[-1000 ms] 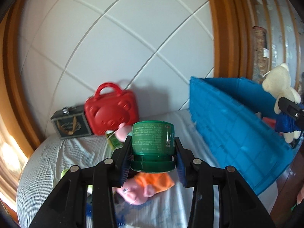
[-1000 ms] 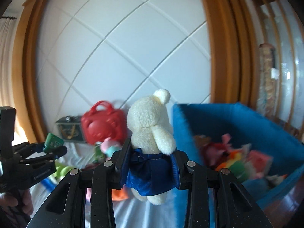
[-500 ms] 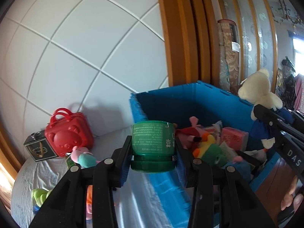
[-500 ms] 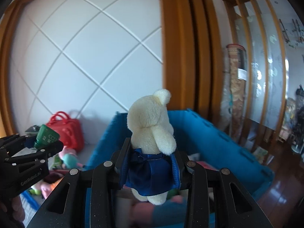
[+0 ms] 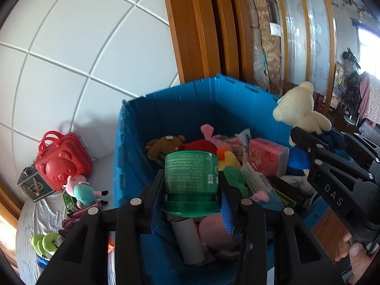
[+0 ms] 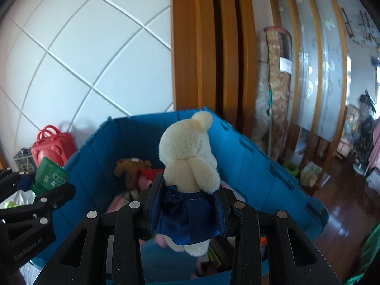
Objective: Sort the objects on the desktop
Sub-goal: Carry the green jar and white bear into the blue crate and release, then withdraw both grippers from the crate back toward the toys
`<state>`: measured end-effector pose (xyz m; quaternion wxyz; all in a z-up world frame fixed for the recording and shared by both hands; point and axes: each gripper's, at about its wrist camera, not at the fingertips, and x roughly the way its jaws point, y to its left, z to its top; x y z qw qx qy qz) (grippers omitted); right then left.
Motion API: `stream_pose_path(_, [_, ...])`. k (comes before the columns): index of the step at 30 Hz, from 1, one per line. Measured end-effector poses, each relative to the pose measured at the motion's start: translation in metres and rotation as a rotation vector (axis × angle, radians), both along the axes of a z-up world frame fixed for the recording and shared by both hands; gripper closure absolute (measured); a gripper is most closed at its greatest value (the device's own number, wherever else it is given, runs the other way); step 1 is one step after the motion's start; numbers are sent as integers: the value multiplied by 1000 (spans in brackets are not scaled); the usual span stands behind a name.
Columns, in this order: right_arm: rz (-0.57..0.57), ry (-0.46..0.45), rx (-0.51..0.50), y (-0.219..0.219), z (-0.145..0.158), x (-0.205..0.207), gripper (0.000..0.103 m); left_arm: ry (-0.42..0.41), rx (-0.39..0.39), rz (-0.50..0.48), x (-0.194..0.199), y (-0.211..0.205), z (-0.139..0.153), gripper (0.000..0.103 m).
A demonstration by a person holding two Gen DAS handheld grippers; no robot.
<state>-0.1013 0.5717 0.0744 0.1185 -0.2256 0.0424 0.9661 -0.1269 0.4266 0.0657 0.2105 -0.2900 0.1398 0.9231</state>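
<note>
My left tool pinches a green jar over the blue bin. My right tool pinches a cream teddy bear over the bin too.

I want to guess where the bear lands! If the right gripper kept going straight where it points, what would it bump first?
Probably the toys piled in the blue bin. The right gripper, holding the white bear, points down into it; depth is hard to judge.

Both grippers: black plastic linkage, silver rivets, blue pads. White "DAS" lettering right, "CenRobot.AI" left.
</note>
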Motion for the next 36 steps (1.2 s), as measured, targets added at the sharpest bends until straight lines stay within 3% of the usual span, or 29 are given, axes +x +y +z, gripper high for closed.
stream_pose_path(14, [-37,-93,8,22,-13,-21,65,-62,-43,25,-16,25,-16,62])
stream_pose_path(15, [-39,-93,13,23,-12,-21,63,-64,-45,29,-17,25,-16,57])
stream_pose_path(16, [-42,-91,17,23,-12,-21,60,-66,-42,31,-17,25,-16,43])
stream_pose_path(18, [-53,-86,27,24,-11,-20,33,-55,-32,38,-16,24,-14,22])
stream_pose_path(20, [-63,-77,38,24,-10,-17,20,-33,-26,40,-12,22,-12,21])
stream_pose_path(22, [-78,-73,46,25,-9,-14,19,-31,-19,35,-10,20,-10,21])
stream_pose_path(25, [-100,-59,56,26,-6,-7,0,-28,-2,30,-7,14,-7,20])
stream_pose_path(36, [-115,-3,81,7,8,25,0,46,134,19,15,-38,19,14])
